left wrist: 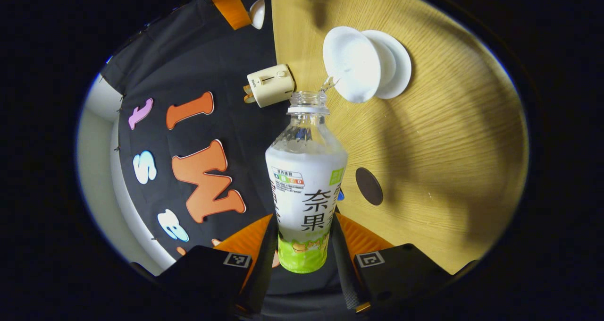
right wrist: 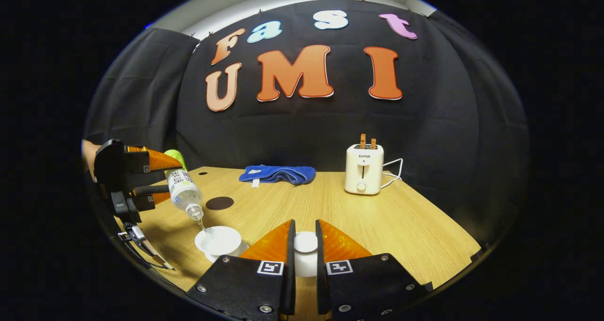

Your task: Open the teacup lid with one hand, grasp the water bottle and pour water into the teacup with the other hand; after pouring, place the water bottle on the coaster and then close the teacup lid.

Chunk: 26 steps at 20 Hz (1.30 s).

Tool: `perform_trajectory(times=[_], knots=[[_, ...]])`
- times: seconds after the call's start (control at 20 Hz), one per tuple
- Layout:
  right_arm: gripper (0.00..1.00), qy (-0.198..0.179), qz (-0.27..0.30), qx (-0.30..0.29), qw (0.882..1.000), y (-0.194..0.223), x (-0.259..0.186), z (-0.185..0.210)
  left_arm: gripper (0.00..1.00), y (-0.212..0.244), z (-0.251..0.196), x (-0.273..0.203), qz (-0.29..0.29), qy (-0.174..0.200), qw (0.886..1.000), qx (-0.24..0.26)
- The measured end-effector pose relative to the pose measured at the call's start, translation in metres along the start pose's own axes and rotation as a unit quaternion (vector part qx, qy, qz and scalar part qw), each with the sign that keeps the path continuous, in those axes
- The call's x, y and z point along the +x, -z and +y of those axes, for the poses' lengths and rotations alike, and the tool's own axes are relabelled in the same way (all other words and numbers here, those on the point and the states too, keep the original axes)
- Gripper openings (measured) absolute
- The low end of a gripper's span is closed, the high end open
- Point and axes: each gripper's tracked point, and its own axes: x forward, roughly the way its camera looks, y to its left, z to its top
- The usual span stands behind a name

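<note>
Table (right wrist: pixel 377 217): your work surface carried the toaster (right wrist: pixel 362 169) at two o'clock.
Water bottle (left wrist: pixel 306 189): your left gripper (left wrist: pixel 304 245) clamped its slick labelled belly; it was tipped, streaming water.
Teacup (right wrist: pixel 219 240): at nine o'clock, open, fragile.
Lid (right wrist: pixel 306 252): your right gripper (right wrist: pixel 304 255) pinched it; probably light, brittle.
Coaster (right wrist: pixel 220 203): bare, beyond the teacup.

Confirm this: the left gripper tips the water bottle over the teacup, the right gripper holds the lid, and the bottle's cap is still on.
Not quite: the cap is off. The left gripper view shows the water bottle's bare open neck, with water running into the teacup. The rest stands: the left gripper tips the bottle, and the right gripper holds the lid.
</note>
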Motion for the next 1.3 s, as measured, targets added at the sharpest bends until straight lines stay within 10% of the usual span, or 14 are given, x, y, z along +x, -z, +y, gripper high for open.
perform_trajectory(times=[1.3], knots=[[0.18,-0.037,-0.012,-0.011,0.999,-0.004,-0.016,0.014,0.63,-0.032,0.034,-0.002,-0.043,-0.044,0.993,0.104]])
